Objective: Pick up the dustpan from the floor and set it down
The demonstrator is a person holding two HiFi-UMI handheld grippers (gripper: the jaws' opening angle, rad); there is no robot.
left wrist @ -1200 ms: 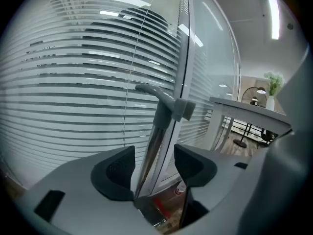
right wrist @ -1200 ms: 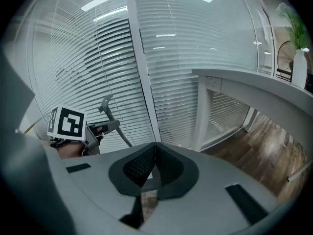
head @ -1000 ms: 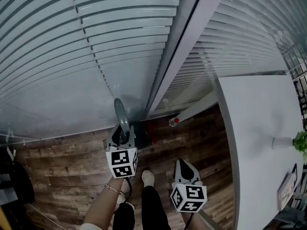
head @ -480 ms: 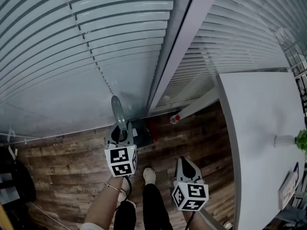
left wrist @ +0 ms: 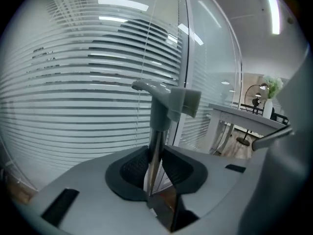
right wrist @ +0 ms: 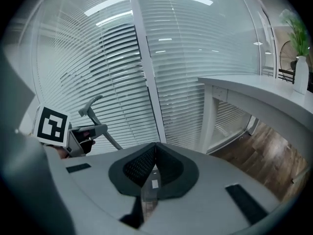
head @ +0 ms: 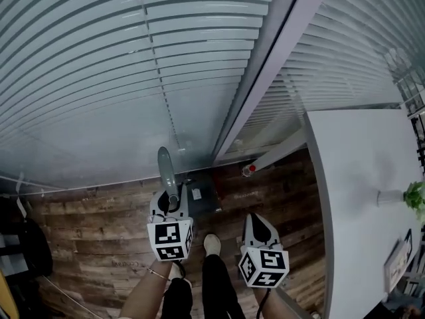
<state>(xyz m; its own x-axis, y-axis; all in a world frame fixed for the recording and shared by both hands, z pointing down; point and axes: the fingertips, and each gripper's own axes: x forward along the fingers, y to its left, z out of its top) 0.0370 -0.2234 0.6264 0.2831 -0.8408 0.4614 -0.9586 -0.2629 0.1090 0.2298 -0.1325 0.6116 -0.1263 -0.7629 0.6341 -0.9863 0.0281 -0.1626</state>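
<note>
The dustpan has a dark pan (head: 201, 193) low by the glass wall and a long grey handle (head: 166, 170) that stands up from it. My left gripper (head: 170, 203) grips the handle's thin pole just below the grey top piece (left wrist: 168, 102). Its jaws are closing, and the pads press on the pole from both sides (left wrist: 154, 156). My right gripper (head: 257, 227) hangs to the right of the dustpan, apart from it, with its jaws together and nothing between them (right wrist: 155, 161). The right gripper view shows the left gripper's marker cube (right wrist: 51, 124) and the handle (right wrist: 93, 105) at the left.
Slatted blinds behind glass (head: 133, 65) fill the far side, split by a pale upright post (head: 265, 78). A white table (head: 358, 178) with a potted plant (head: 410, 197) stands at the right. A red-capped thing (head: 250, 169) lies by the wall. The person's shoe (head: 212, 244) is on the wooden floor.
The left gripper has come up a little with the dustpan handle between its jaws, and the pan now sits closer under it. The right gripper has risen slightly too.
</note>
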